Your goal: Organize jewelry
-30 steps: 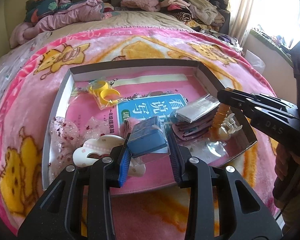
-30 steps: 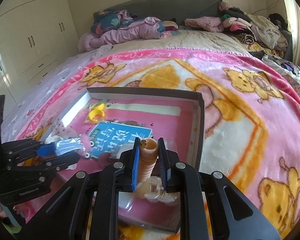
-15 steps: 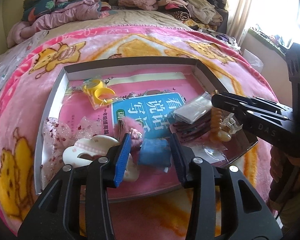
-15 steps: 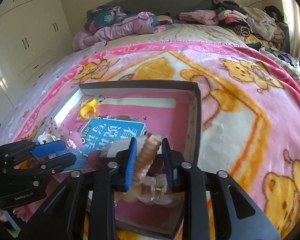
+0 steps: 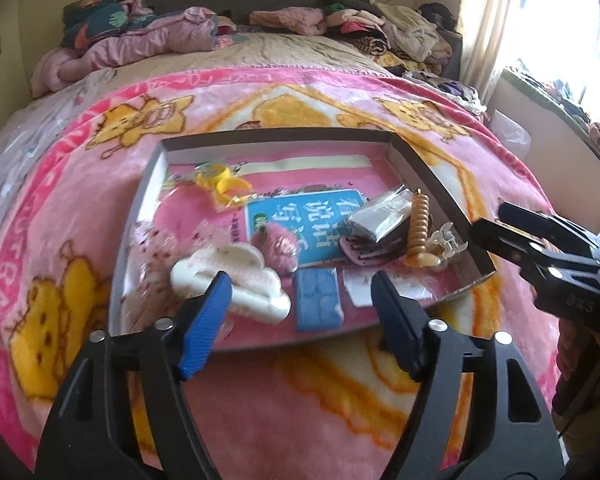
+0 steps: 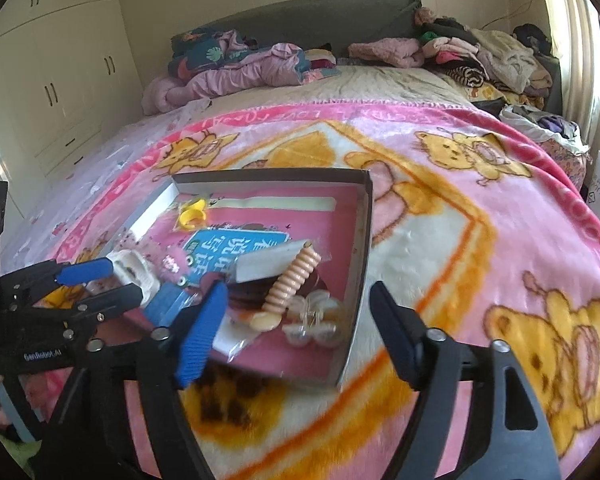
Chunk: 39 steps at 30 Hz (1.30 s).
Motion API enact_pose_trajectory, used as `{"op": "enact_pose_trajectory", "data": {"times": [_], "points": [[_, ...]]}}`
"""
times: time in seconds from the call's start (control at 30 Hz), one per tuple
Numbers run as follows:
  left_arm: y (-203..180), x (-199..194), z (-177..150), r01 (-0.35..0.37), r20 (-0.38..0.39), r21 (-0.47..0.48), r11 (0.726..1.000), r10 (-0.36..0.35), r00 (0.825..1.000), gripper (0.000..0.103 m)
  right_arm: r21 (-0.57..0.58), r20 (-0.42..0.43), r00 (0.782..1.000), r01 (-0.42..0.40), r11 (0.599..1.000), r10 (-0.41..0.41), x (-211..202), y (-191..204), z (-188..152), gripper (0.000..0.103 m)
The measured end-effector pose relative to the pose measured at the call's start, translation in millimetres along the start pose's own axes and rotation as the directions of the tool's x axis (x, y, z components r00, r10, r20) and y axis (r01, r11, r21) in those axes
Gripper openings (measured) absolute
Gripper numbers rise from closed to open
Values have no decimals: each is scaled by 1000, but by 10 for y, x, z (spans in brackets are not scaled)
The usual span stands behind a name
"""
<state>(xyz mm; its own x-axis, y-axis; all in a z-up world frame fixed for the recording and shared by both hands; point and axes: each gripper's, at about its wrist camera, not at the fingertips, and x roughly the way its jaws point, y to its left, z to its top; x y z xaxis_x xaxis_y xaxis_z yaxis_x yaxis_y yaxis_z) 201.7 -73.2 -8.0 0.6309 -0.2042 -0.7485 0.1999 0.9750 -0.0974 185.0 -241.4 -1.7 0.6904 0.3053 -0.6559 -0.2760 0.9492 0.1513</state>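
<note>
Above the tray, my left gripper and right gripper, jaws opening, empty, blue packet and spiral clip below.

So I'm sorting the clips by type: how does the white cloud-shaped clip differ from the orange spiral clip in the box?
The white cloud-shaped clip is broad, flat and scalloped; the orange spiral clip is narrow, long and ribbed like a coil. The cloud clip lies at the box's near left; the spiral clip lies by the right wall, propped on a dark clip. Both lie loose in the box, with neither gripper holding them.
</note>
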Motion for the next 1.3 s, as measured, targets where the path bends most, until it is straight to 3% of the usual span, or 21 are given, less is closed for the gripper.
{"op": "enact_pose_trajectory", "data": {"times": [0.07,0.13,0.47,1.3], "points": [[37,-68,-51,-11,0,-15,1000,11,1000,70,-7,0,1000,2,1000,-2,-71,26,-47,75],[69,-145,-113,-23,5,-26,999,23,1000,73,-14,5,1000,7,1000,-7,-141,59,-102,86],[153,-437,-374,-67,31,-49,997,69,997,92,-38,14,1000,1,999,0,-376,278,-413,90],[258,-796,-932,-123,54,-80,989,127,990,92,-37,46,999,-2,999,3,-635,558,-932,94]]}}
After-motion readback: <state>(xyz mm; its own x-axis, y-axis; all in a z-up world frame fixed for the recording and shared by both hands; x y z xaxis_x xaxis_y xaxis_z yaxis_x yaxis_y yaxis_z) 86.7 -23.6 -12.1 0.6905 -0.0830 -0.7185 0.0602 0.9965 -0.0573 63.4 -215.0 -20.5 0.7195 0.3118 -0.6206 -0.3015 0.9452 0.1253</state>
